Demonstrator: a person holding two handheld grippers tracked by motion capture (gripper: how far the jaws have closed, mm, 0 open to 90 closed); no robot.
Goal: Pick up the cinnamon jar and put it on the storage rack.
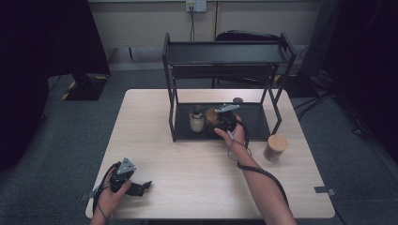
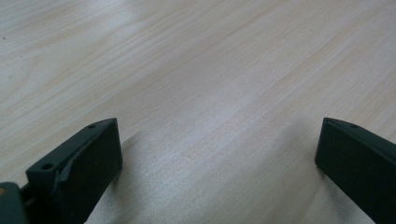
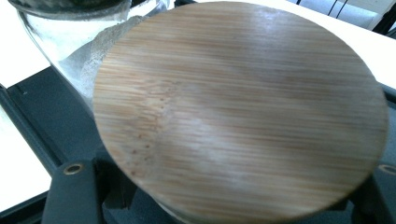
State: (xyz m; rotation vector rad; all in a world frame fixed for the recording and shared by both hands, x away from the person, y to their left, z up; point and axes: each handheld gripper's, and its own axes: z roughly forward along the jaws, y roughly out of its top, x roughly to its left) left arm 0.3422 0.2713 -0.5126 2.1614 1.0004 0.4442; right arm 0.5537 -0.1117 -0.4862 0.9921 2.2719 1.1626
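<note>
Up close, round bamboo lid [image 3: 240, 109] shows streaky grain.

Glass jar [image 1: 196, 120] just beside bamboo-lidded jar [image 3: 240, 109]

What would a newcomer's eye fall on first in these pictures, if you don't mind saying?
Most likely the black two-tier rack at the table's far side, where the right gripper sits on its lower shelf, jaws either side of a jar with a bamboo lid, beside a glass jar. A second bamboo-lidded jar stands alone on the table, right of the rack.
</note>
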